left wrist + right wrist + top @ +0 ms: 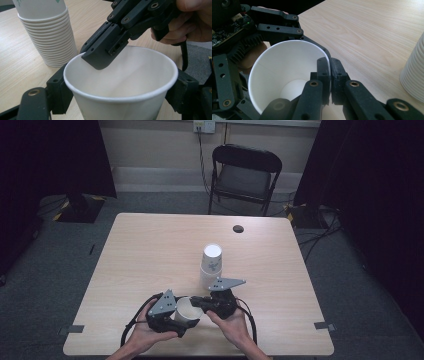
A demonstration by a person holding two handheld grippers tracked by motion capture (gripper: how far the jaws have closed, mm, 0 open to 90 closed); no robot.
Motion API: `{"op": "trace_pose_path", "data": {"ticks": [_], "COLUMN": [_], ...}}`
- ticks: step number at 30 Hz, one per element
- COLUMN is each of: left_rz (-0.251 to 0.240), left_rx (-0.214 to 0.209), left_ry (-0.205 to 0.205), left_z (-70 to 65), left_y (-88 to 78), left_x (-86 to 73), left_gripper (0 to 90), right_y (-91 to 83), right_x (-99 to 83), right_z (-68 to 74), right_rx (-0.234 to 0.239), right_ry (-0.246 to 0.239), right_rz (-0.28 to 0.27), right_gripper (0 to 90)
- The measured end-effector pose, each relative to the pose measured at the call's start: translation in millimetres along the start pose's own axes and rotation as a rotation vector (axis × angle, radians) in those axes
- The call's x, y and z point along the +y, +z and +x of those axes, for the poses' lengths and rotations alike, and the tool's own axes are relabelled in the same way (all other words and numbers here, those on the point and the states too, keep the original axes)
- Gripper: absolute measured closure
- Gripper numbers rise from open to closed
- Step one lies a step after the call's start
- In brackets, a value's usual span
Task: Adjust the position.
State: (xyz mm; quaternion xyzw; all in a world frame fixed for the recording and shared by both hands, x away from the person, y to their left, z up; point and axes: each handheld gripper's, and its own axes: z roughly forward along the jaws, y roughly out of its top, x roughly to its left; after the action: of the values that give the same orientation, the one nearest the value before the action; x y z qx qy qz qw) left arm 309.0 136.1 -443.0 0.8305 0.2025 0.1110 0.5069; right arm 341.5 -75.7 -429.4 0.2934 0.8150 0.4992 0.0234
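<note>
Both grippers meet on one paper cup (189, 311) near the table's (150, 250) front edge. Left gripper (167, 312) has its jaws spread wide around the cup's body, one on each side of the wall just below the rim, as the left gripper view shows (120, 85). Right gripper (212, 304), just beside it, has its jaws nearly closed, pinching the cup's rim with one jaw inside and one outside (329, 75). Beyond the right gripper, close by, stands an upside-down stack of paper cups (211, 265). Farther off, past the table, sits a black folding chair (245, 175).
</note>
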Motion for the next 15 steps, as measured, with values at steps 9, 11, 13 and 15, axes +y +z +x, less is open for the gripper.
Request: {"op": "trace_pose_path", "data": {"ticks": [9, 11, 13, 15], "left_rz": [0.005, 0.003, 0.001, 0.004], "left_rx": [0.000, 0.006, 0.011, 0.015], "left_ry": [0.008, 0.008, 0.011, 0.016], "left_z": [0.0, -0.1, 0.3, 0.9], "left_y": [-0.2, -0.6, -0.6, -1.5], "left_x": [0.1, 0.2, -0.1, 0.2], "left_gripper": [26.1, 27.2, 27.8, 27.8], "right_y": [-0.2, -0.7, -1.2, -1.9], "right_x": [-0.6, -1.0, -1.1, -0.9], "right_z": [-0.3, -1.0, -0.7, -0.5], "right_rx": [-0.021, -0.022, -0.021, -0.028], "right_ry": [-0.015, -0.013, -0.018, -0.017], "right_rz": [-0.001, -0.006, -0.012, -0.018], "right_gripper": [83.3, 80.9, 76.9, 75.1]}}
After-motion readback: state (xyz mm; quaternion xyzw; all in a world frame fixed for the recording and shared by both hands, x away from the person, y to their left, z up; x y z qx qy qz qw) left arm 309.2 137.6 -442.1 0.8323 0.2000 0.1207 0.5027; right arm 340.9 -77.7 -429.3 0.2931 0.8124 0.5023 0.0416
